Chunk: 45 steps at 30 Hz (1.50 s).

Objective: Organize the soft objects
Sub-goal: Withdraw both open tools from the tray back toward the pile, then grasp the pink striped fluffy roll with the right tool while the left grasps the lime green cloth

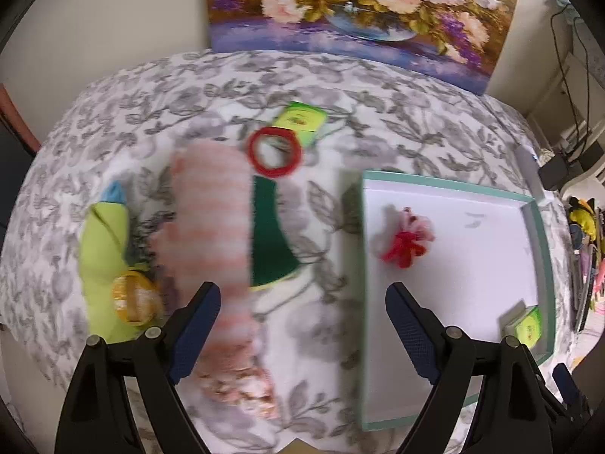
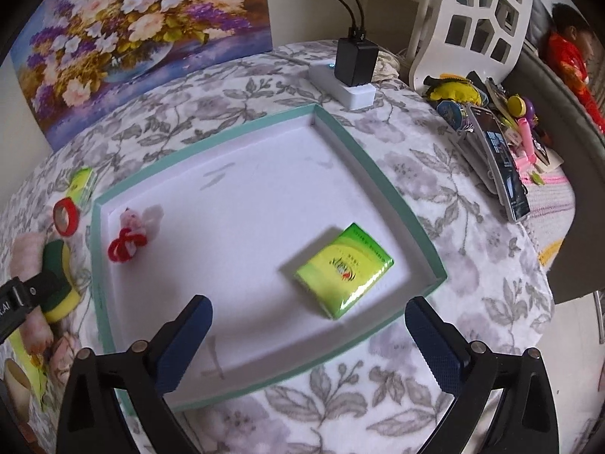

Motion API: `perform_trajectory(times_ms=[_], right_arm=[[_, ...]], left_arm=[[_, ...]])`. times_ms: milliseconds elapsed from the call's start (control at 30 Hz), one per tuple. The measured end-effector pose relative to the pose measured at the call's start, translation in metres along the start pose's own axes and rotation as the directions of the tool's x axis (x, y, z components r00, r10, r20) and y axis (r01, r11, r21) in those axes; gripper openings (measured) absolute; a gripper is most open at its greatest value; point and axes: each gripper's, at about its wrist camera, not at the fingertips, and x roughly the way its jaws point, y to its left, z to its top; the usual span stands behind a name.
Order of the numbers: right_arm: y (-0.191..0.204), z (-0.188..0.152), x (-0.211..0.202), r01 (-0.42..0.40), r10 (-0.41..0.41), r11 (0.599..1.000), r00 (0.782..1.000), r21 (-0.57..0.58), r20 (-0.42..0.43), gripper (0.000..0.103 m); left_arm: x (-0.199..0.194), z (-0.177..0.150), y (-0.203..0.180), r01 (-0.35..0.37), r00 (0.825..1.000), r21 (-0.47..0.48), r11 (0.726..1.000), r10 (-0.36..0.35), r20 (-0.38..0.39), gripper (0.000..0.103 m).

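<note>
In the left wrist view my left gripper [image 1: 302, 295] is open over the floral cloth, with nothing between its fingers. Ahead of it lie a pink striped towel [image 1: 208, 227], a green sponge [image 1: 270, 234], a red ring [image 1: 274, 151] and a green tissue pack [image 1: 300, 121]. To the right sits a teal-rimmed white tray [image 1: 453, 291] holding a red and pink plush toy [image 1: 406, 238]. My right gripper [image 2: 308, 306] hangs open over the tray [image 2: 378, 174], just short of another green tissue pack [image 2: 344, 268] lying inside it. The plush toy [image 2: 132, 230] rests in the tray's left corner.
A lime-green cloth [image 1: 104, 249] and a yellow tape roll [image 1: 132, 300] lie left of the towel. A black charger [image 2: 355, 60] on a white power strip stands behind the tray. A phone [image 2: 499, 162] and small toys lie at the right. A flower painting [image 2: 143, 38] leans at the back.
</note>
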Motion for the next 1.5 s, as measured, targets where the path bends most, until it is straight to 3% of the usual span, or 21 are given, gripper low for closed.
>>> perform_trajectory(times_ms=[300,600,1000,1233,1500], right_arm=[[0.016,-0.015,-0.009,-0.006,0.007,1.0,0.999,0.012,-0.05,0.103],[0.068,-0.028,-0.023,-0.045,0.041,0.997,0.997,-0.068,-0.057,0.103],[0.142,-0.049,-0.037,-0.135,0.127,0.975,0.99,-0.175,-0.058,0.103],[0.17,-0.054,-0.043,-0.202,0.197,0.957,0.979,-0.206,-0.045,0.103],[0.195,-0.056,-0.04,-0.288,0.285,0.928,0.957,-0.235,-0.047,0.103]], left_arm=[[-0.01,-0.005,0.055,-0.054,0.998,-0.087,0.995,0.051,-0.037,0.089],[-0.03,-0.009,0.116,-0.078,0.997,-0.184,0.98,0.079,-0.004,0.089],[-0.048,-0.02,0.198,-0.094,0.993,-0.323,0.942,0.113,0.04,0.09],[-0.05,-0.024,0.245,-0.074,0.992,-0.444,0.893,0.11,0.056,0.09],[-0.039,-0.025,0.255,-0.063,0.994,-0.47,0.881,0.098,0.05,0.09]])
